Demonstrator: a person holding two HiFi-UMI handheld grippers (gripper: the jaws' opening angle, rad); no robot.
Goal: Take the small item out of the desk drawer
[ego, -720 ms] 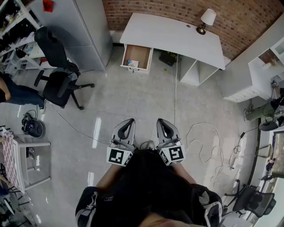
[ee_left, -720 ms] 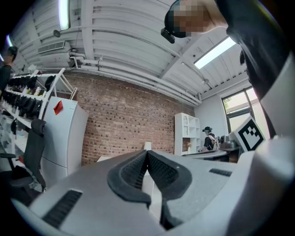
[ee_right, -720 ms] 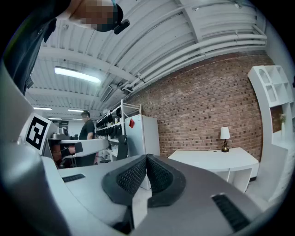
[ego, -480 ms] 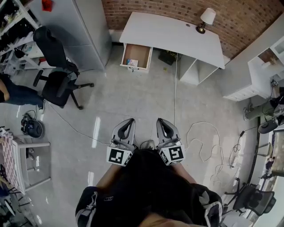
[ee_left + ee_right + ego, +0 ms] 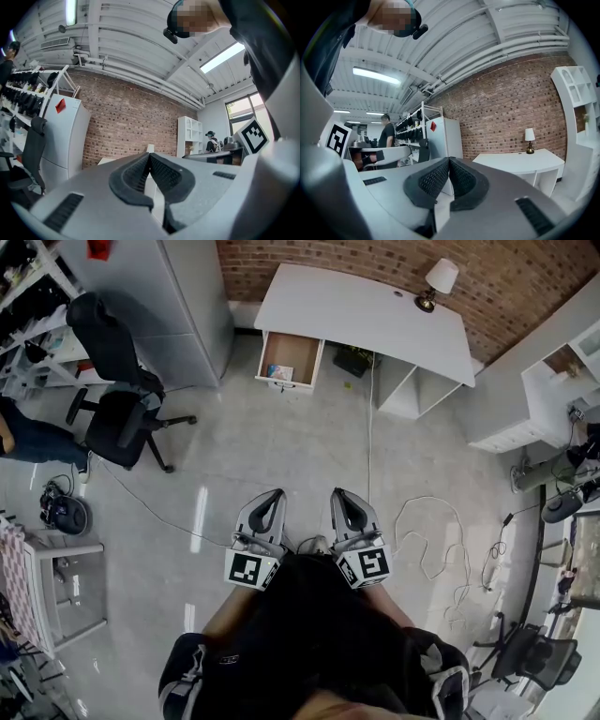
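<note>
Grey tiled floor (image 5: 281, 446) — white desk (image 5: 366, 320)

The grey left gripper (image 5: 150, 156) points toward a red brick wall (image 5: 126, 122), its black ribbed jaws pressed together with nothing between them. Off to the left stands a tall white metal cabinet (image 5: 63, 140) with a red tag, and a black office chair (image 5: 29, 150) sits just beside it. To the right rises a white open shelf unit (image 5: 190, 136), with a person (image 5: 212, 139) far off beyond it.
</note>
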